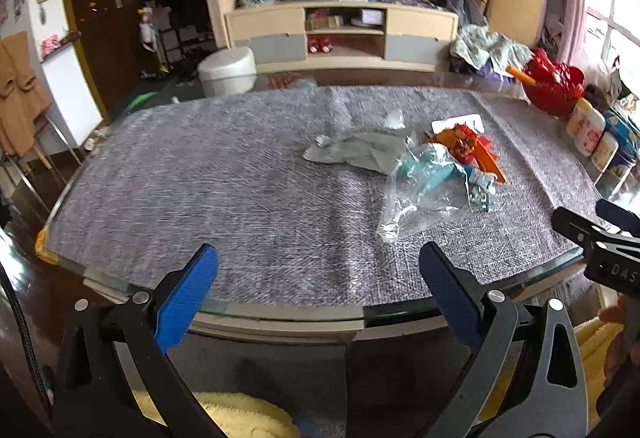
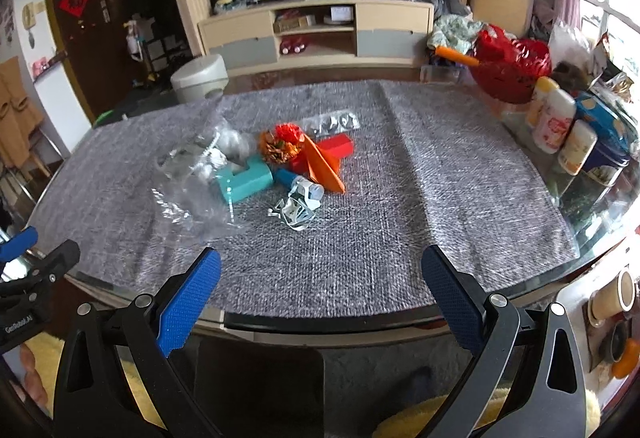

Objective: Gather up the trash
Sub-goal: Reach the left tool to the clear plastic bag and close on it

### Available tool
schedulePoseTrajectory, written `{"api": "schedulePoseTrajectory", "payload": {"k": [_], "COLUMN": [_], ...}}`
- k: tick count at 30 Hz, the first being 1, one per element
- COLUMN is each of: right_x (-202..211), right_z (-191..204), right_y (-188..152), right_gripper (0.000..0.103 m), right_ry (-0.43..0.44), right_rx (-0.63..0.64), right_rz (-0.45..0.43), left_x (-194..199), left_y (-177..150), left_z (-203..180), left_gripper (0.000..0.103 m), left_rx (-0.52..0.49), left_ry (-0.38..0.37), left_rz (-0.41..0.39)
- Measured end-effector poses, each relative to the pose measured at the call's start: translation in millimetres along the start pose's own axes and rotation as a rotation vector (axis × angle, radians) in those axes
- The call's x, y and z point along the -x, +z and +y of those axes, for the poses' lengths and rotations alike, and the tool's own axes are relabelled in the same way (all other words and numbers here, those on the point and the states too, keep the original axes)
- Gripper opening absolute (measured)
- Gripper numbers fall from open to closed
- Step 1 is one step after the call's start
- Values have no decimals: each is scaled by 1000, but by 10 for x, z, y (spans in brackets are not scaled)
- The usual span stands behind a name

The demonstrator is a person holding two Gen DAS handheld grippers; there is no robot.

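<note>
We see our left gripper (image 1: 318,278) spread wide at the near edge of the bench (image 1: 200,178), its blue fingers (image 1: 186,298) holding nothing and touching nothing. Our right gripper (image 2: 320,280) is likewise fully spread over the near rim of the bench (image 2: 460,158), empty, with its blue fingers (image 2: 188,302) clear of everything. The trash lies in a loose heap toward the middle of the grey cloth, well ahead of both grippers. In the right wrist view we make out a crumpled clear plastic bag (image 2: 192,178) on the left of the heap, a teal box (image 2: 244,180) just beside it, a red and orange foil bundle (image 2: 282,142) behind that, an orange paper piece (image 2: 324,168) lying against a red box (image 2: 334,148), and a tangle of pale wrapper strips (image 2: 298,204) nearest to us. From the left wrist view we also see a grey crumpled sheet (image 1: 356,150) at the heap's left side; what it is made of we cannot tell, since the picture is blurred there. A red basket (image 2: 508,74) and several bottles (image 2: 556,124) stand along the bench's right edge.
</note>
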State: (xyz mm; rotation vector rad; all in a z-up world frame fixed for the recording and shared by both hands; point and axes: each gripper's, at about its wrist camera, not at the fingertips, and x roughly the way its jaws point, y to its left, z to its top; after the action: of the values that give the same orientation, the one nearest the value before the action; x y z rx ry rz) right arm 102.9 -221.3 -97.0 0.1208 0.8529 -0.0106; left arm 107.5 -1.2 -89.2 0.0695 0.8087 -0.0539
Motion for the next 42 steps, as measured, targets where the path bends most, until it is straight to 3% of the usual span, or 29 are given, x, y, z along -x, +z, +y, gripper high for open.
{"api": "schedulePoseTrajectory", "payload": {"k": [5, 7, 9, 12, 16, 22, 27, 32, 35, 42], "right_x": [-320, -447, -580, -717, -833, -957, -985, -985, -971, -865], "right_z": [-49, -21, -1, 52, 109, 100, 101, 101, 73, 5], "right_y": [23, 25, 29, 45, 88, 125, 139, 159, 169, 149], "right_gripper": [97, 77, 68, 56, 43, 34, 21, 19, 19, 19], "right_ry": [23, 46, 60, 84, 89, 96, 96, 98, 93, 85], "right_rx": [-6, 2, 16, 34, 72, 90, 102, 101, 94, 74], "right_rz": [49, 73, 97, 117, 121, 135, 122, 119, 117, 109], "left_x": [-328, -433, -545, -696, -836, -1035, -1185, -1285, -1291, -1202], "left_y": [91, 128, 169, 221, 289, 428, 496, 503, 511, 487], "left_z": [-30, -44, -73, -119, -194, -316, -414, -410, -399, -413], "left_gripper": [95, 92, 78, 66, 60, 55, 36, 31, 14, 3], "left_rx": [-21, -24, -34, -41, -52, -66, -79, -67, -59, -52], "left_ry": [-47, -63, -83, -135, -186, -228, -260, -289, -298, -313], "left_rz": [49, 61, 80, 118, 141, 158, 176, 188, 183, 175]}}
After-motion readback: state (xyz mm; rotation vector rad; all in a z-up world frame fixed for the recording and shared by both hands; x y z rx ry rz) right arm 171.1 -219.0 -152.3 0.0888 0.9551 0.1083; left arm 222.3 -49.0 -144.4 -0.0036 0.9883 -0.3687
